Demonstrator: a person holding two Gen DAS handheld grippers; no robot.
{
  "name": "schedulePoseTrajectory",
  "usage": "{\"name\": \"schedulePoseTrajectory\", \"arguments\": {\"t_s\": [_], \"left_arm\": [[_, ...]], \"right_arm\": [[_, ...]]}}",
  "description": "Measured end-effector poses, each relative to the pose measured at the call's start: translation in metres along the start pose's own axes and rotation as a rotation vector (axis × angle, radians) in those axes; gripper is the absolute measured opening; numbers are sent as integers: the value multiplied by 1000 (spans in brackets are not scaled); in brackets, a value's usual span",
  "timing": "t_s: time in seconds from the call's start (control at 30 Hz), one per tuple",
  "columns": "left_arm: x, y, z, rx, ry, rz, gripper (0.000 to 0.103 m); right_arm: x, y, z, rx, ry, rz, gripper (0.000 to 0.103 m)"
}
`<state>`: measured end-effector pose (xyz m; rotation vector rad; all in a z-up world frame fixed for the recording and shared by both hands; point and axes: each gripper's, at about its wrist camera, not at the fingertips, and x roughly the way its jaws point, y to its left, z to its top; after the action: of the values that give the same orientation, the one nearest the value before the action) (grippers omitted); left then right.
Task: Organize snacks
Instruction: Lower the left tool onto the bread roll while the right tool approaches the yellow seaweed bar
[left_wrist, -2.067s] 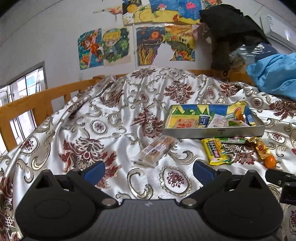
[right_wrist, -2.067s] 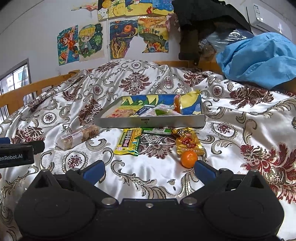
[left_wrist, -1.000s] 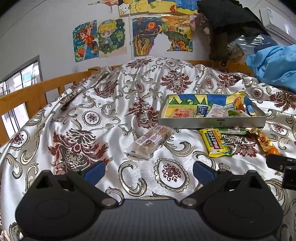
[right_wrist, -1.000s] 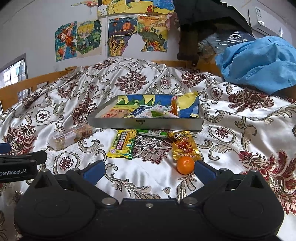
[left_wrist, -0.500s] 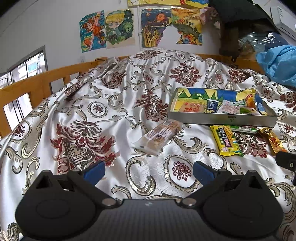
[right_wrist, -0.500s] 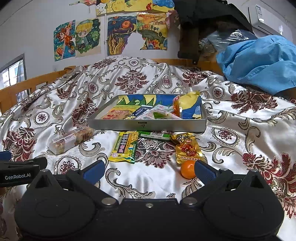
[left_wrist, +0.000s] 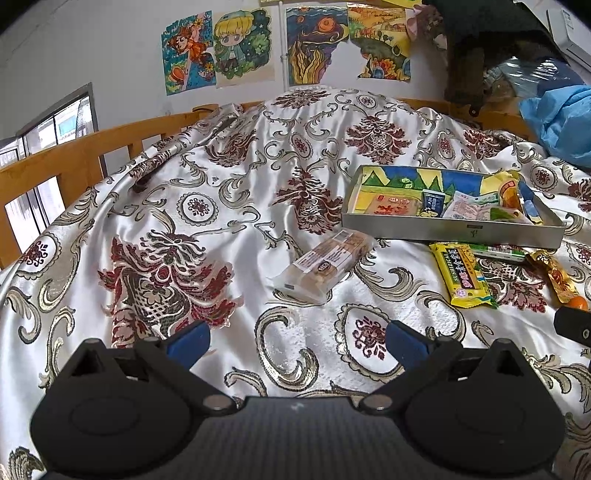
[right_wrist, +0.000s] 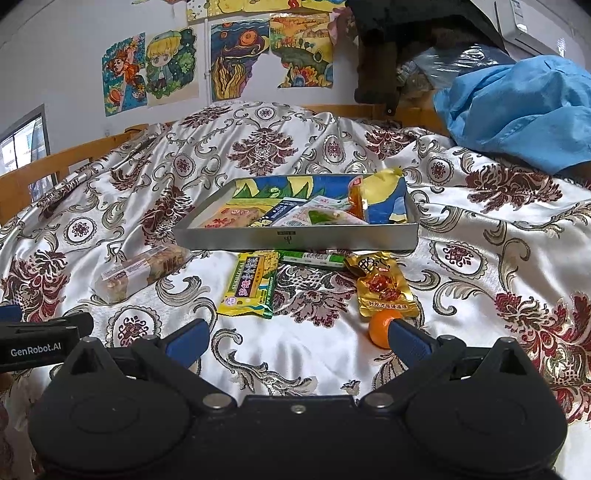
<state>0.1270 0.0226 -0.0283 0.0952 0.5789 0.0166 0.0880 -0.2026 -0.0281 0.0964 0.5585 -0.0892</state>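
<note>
A grey metal tray (right_wrist: 295, 239) (left_wrist: 450, 229) holding several snack packets sits on the bed. In front of it lie a clear packet of biscuits (left_wrist: 321, 264) (right_wrist: 142, 271), a yellow snack bar (right_wrist: 253, 284) (left_wrist: 461, 275), a green stick pack (right_wrist: 314, 259), a gold packet (right_wrist: 384, 286) and a small orange (right_wrist: 380, 326). My left gripper (left_wrist: 297, 341) is open and empty, just short of the biscuit packet. My right gripper (right_wrist: 297, 339) is open and empty, with the orange beside its right finger.
The bed has a shiny white and maroon patterned cover (left_wrist: 184, 229). A wooden rail (left_wrist: 74, 155) runs along the left side. A blue cloth heap (right_wrist: 517, 107) lies at the back right. Drawings hang on the wall behind.
Both grippers have moved forward toward the snacks. The biscuit packet is nearer the left gripper, and the orange now sits by the right gripper's right finger. Both stay open.
</note>
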Motion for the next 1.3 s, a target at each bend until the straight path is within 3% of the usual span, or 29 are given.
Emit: {"name": "schedulePoseTrajectory", "arguments": {"t_s": [0.67, 1.3], "left_arm": [[48, 1, 26, 44, -16, -4, 103], [127, 0, 66, 125, 43, -83, 103]], "right_arm": [[33, 5, 2, 0, 34, 27, 102], [122, 32, 33, -60, 60, 46, 102]]}}
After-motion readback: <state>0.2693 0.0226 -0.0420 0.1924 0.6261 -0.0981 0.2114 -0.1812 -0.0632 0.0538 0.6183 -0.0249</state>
